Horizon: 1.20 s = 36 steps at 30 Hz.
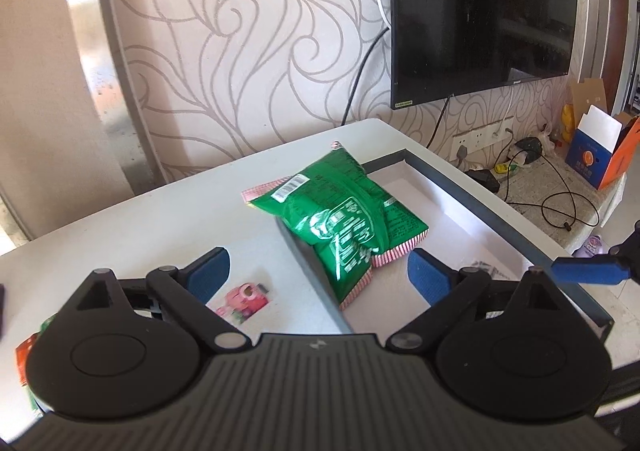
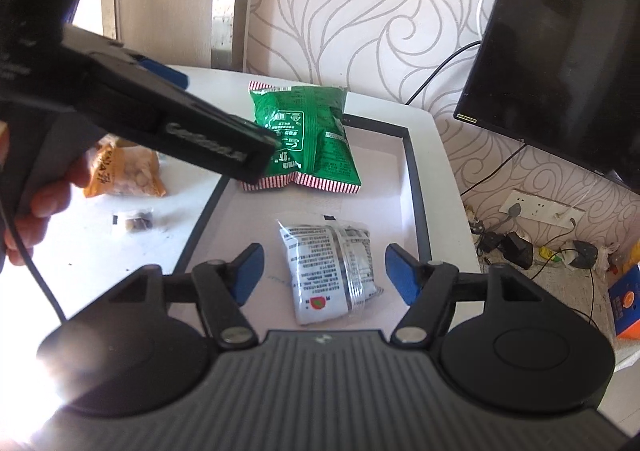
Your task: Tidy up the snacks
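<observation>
Green snack bag (image 2: 306, 135) lies tilted across the dark-framed tray's (image 2: 418, 195) far left rim, half inside. Silver packet (image 2: 334, 271) lies flat inside tray, print unreadable. Orange bag (image 2: 128, 175) outside, left of tray. Left gripper (image 1: 318, 275) spread, empty; right gripper (image 2: 324, 277) spread above silver packet.

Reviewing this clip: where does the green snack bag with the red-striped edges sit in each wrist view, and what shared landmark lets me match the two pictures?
Left wrist view: the green snack bag with red-striped edges lies at centre, draped over the near-left rim of the dark-framed tray.
Right wrist view: the bag is upper centre, straddling the tray's far rim, partly behind the left gripper.
Shared landmark: the black wall-mounted TV, at right in both views.
</observation>
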Each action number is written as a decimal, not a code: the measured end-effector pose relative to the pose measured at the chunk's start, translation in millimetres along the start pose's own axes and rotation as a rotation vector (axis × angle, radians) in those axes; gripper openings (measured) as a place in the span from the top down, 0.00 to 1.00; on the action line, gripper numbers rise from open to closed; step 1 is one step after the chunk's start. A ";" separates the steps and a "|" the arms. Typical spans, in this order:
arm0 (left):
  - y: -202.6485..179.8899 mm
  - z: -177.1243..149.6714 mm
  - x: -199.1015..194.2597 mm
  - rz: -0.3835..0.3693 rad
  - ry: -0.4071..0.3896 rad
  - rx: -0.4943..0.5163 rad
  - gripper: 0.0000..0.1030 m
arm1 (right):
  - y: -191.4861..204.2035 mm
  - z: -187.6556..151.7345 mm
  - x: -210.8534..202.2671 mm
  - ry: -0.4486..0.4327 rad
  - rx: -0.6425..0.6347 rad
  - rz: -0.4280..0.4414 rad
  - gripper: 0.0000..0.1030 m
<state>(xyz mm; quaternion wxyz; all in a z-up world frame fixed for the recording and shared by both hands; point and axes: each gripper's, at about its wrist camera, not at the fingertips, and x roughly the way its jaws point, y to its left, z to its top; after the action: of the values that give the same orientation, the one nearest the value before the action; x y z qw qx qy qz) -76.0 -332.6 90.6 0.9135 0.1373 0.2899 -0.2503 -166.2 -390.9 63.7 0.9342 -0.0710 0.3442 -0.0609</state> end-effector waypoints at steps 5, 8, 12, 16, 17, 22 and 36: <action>26.3 -25.3 -49.9 0.018 -0.027 -0.033 0.05 | 10.3 -7.5 -24.5 -0.047 0.038 0.005 0.33; 43.6 -48.0 -80.0 0.039 -0.023 -0.052 0.05 | 23.0 -10.9 -37.4 -0.072 0.030 0.028 0.34; 63.5 -79.2 -111.8 0.063 0.002 -0.082 0.05 | 47.8 -14.8 -51.2 -0.114 0.005 0.081 0.39; 84.4 -110.2 -132.2 0.109 0.036 -0.103 0.05 | 78.4 -14.3 -51.0 -0.105 -0.030 0.181 0.49; 89.8 -116.1 -133.9 0.118 0.048 -0.109 0.05 | 85.5 -14.9 -47.5 -0.095 -0.040 0.200 0.53; 112.0 -141.7 -136.6 0.185 0.085 -0.107 0.05 | 107.5 -20.2 -19.8 -0.003 -0.041 0.262 0.57; 144.9 -167.0 -118.7 0.264 0.137 -0.165 0.05 | 105.5 -29.1 4.9 0.061 -0.057 0.127 0.57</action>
<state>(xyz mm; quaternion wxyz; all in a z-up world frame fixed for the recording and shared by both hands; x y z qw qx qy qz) -159.0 -100.4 44.3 0.9246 0.1155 0.3507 -0.0935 -174.6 -290.7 20.2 0.9229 -0.0737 0.3780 0.0061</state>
